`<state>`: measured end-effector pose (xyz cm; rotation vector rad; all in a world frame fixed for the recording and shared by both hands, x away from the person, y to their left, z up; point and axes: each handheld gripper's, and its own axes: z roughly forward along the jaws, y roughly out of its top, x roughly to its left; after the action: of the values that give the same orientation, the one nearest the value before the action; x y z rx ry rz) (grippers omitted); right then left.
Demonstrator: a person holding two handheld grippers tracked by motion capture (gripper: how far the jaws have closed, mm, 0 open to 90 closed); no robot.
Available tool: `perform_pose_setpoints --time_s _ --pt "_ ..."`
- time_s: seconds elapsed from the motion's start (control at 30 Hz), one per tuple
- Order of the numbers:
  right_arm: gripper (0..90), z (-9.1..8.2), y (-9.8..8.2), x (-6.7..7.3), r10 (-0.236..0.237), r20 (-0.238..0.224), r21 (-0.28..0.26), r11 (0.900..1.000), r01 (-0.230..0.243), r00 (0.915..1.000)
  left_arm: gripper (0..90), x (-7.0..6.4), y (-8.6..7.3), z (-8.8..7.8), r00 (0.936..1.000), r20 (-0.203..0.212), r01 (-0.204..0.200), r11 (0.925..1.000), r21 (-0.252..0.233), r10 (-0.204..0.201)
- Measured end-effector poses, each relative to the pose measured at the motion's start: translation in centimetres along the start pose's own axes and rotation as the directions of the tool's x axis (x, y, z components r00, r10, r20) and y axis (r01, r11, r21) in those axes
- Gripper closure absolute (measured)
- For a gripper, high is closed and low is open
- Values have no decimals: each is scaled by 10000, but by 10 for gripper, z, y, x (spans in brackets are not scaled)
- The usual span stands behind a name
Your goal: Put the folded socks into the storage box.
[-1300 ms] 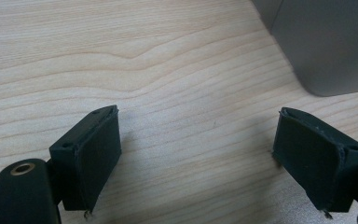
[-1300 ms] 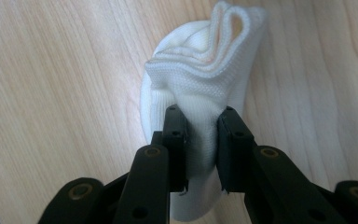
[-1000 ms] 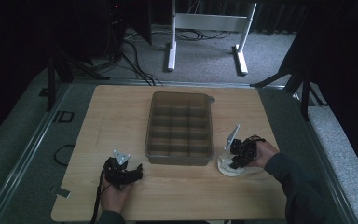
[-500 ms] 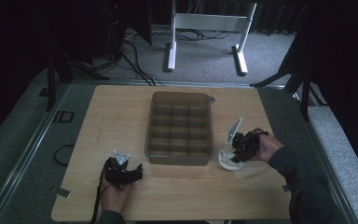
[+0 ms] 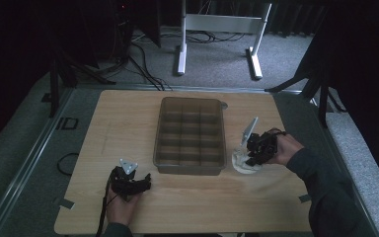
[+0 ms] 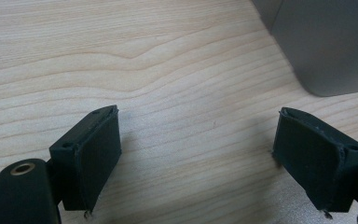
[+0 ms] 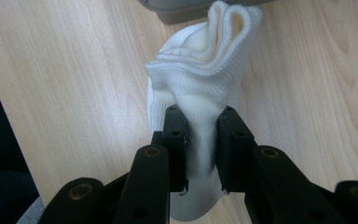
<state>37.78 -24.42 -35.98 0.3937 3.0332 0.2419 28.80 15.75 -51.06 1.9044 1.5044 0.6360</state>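
Note:
A white knitted sock [image 7: 200,93] hangs bunched between the jaws of my right gripper [image 7: 201,149], which is shut on it just above the wood. From above, the sock [image 5: 244,163] is a pale heap at the right of the tray, with the right gripper [image 5: 254,152] over it. A grey tray [image 5: 191,136] split into several compartments stands mid-table. My left gripper [image 6: 198,158] is open, jaws wide apart over bare wood, and rests near the front left edge [image 5: 128,180]. A corner of the tray [image 6: 326,46] lies ahead of it to the right.
The wooden table [image 5: 128,123] sits in a grey metal frame [image 5: 39,148]. A white stand [image 5: 217,34] and black cables [image 5: 143,64] are on the floor beyond the far edge. Dark surroundings on both sides.
My right gripper has risen with the sock, pulling it up off the table beside the tray. The left gripper has stayed where it was.

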Motion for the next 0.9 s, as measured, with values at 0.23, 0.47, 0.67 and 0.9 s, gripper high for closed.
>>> perform_pose_setpoints --time_s 0.23,0.47,0.67,0.9 --pt "758 -11 9 0 -166 84 36 9999 165 9998 152 0 0 0 10000 0 0 10000 -2 0" --pt "758 -19 20 0 -288 136 60 9996 287 9995 152 0 0 0 10000 0 -1 10000 -1 1" --pt "759 -23 28 0 -452 171 41 9990 451 9988 152 0 0 0 10000 -1 1 10000 -4 -1" --pt "758 -29 40 1 -649 242 45 9979 648 9976 152 0 0 0 10000 -1 1 10000 -3 -1"
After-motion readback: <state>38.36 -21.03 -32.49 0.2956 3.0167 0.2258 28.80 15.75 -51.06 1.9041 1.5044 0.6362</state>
